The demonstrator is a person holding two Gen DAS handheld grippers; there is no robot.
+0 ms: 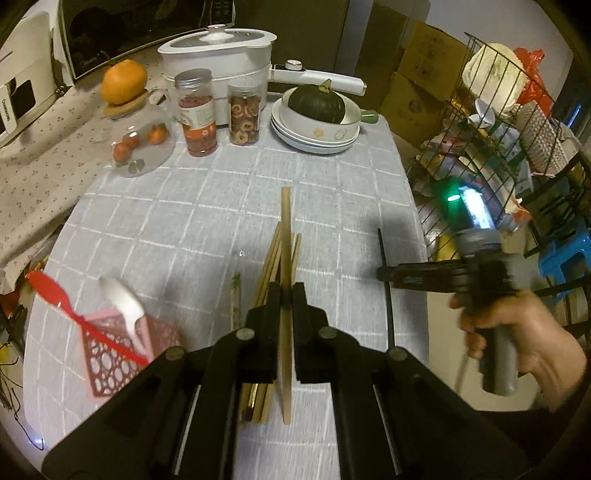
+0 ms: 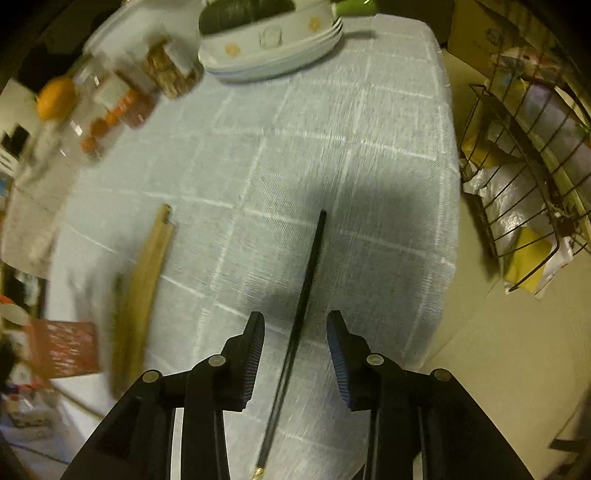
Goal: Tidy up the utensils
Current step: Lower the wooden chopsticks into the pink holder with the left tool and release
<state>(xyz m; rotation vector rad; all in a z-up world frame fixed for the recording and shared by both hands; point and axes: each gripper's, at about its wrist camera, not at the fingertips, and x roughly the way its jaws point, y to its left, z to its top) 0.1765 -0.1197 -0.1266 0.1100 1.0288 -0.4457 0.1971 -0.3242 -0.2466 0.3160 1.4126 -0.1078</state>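
We are looking at a counter (image 1: 229, 192) covered by a pale blue-grey cloth with a white grid. We are seeing a floral-print cloth (image 1: 40, 155) lying to its left, under a dark microwave (image 1: 122, 33). To the right, a black wire rack (image 1: 498, 122) is standing full of bags, with cardboard boxes (image 1: 417, 62) stacked behind it against a pale wall. A blue plastic stool (image 1: 565, 254) is sitting beside the rack. The floor (image 2: 491, 354) is showing beige under dim, yellowish light.

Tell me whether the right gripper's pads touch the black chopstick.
Apart. The right wrist view shows the black chopstick between the right gripper pads, tablecloth visible either side.
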